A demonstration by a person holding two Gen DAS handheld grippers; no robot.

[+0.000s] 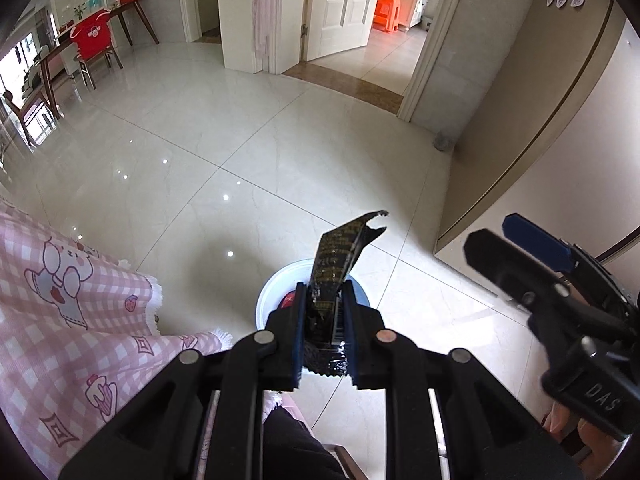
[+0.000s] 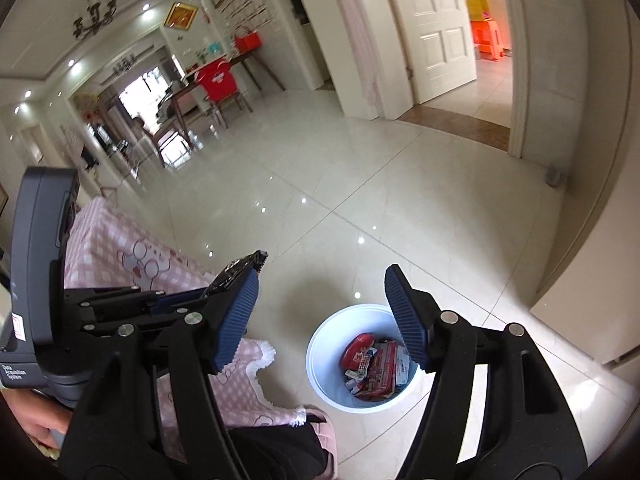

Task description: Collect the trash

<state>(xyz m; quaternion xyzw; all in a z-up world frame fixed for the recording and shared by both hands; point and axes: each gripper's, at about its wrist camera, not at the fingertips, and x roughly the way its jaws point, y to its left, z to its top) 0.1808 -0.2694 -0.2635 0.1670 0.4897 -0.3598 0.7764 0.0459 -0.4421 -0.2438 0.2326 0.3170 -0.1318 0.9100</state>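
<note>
Bright, glossy glare (fisheye-warped edges)

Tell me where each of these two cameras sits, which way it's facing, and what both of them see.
Left wrist: sits on the left gripper, looks down over its fingers, shut on a black wrapper, at the white bin; the right gripper shows at right.
Right wrist: sits on the right gripper, looks down between open, empty fingers at the bin holding trash; the left gripper and a hand show at left.
Shared: bin, wrapper, pink checked cloth, tiled floor, white door.
</note>
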